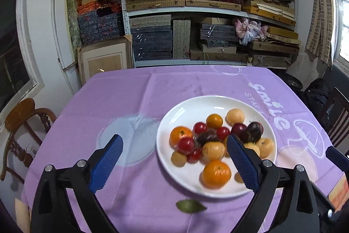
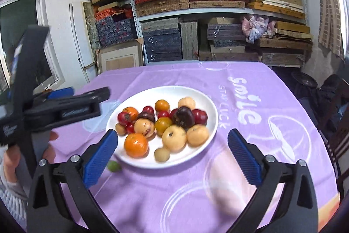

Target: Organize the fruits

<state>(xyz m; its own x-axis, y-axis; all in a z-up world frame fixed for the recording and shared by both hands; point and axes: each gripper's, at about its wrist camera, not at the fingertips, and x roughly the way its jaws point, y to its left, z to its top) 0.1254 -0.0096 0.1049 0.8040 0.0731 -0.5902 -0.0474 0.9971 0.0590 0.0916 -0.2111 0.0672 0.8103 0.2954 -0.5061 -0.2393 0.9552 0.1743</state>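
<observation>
My pads (image 2: 100, 158) blue w/ ribbed texture, arms black. Plate (image 2: 209, 106) plain white. Fruit: oranges (image 2: 136, 144) bright orange, tomatoes (image 2: 199, 116) red, plums (image 2: 183, 116) dark purple, apricots (image 2: 174, 138) pale yellow-tan. Tablecloth (image 2: 174, 200) lilac w/ white circles and lettering. Leaf (image 1: 190, 205) dull green.

The black left gripper with blue ribbed pads (image 1: 174, 158) hangs tilted downward, jaws spread wide and empty. The matching black right gripper (image 2: 172, 154) does likewise, while a hand (image 2: 13, 156) grips the left one's handle at the near left.
</observation>
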